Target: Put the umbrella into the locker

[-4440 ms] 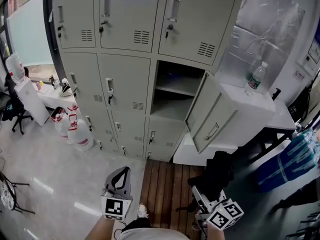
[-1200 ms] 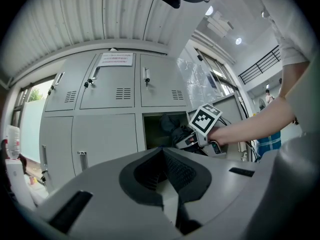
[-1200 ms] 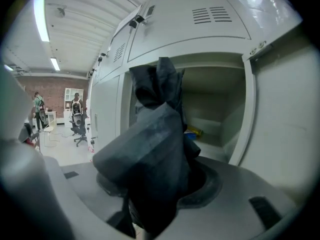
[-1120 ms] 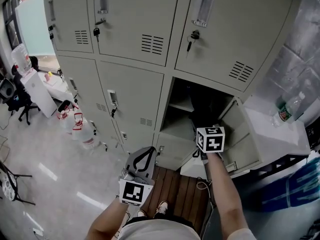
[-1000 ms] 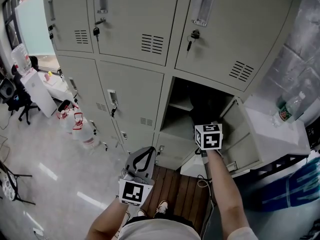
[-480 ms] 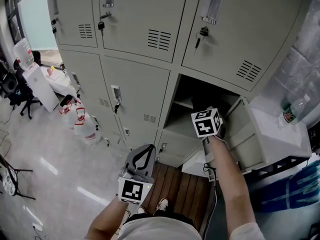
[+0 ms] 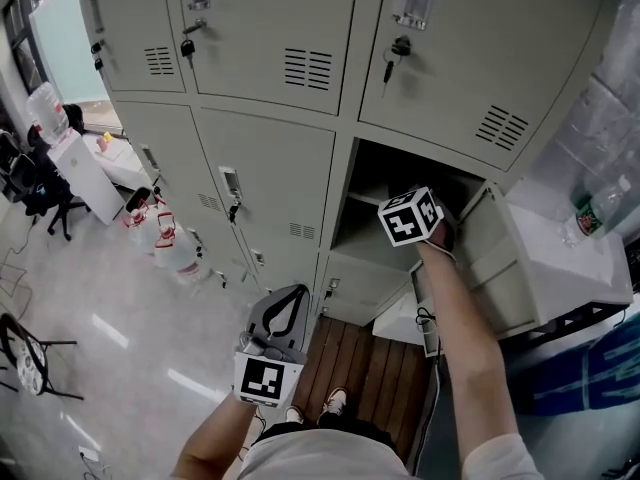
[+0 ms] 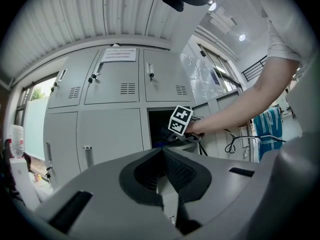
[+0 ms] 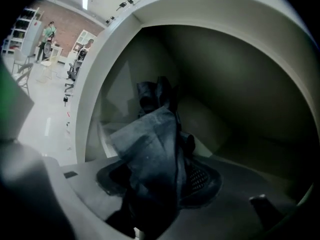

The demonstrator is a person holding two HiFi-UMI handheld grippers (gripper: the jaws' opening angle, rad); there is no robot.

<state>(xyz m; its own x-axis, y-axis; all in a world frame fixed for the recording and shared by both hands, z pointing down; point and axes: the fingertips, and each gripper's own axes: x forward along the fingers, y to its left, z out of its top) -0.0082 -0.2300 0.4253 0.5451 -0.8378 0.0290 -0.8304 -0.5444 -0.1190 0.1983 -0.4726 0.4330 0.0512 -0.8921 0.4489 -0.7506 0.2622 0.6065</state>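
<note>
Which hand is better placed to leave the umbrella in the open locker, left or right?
Right. Its tool holds the umbrella inside the open locker; the left tool is shut, empty and low, away from it.

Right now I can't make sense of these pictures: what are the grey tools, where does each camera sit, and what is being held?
There is no robot arm: a person holds a two-jaw gripper in each hand. The head view comes from a camera on the person's head, looking down at a bank of grey metal lockers. The other two pictures come from cameras riding on the grippers, looking along their jaws. The left gripper is shut and empty, held low, away from the lockers. The right gripper reaches into the one open compartment, its jaws closed on a dark folded fabric umbrella.
</note>
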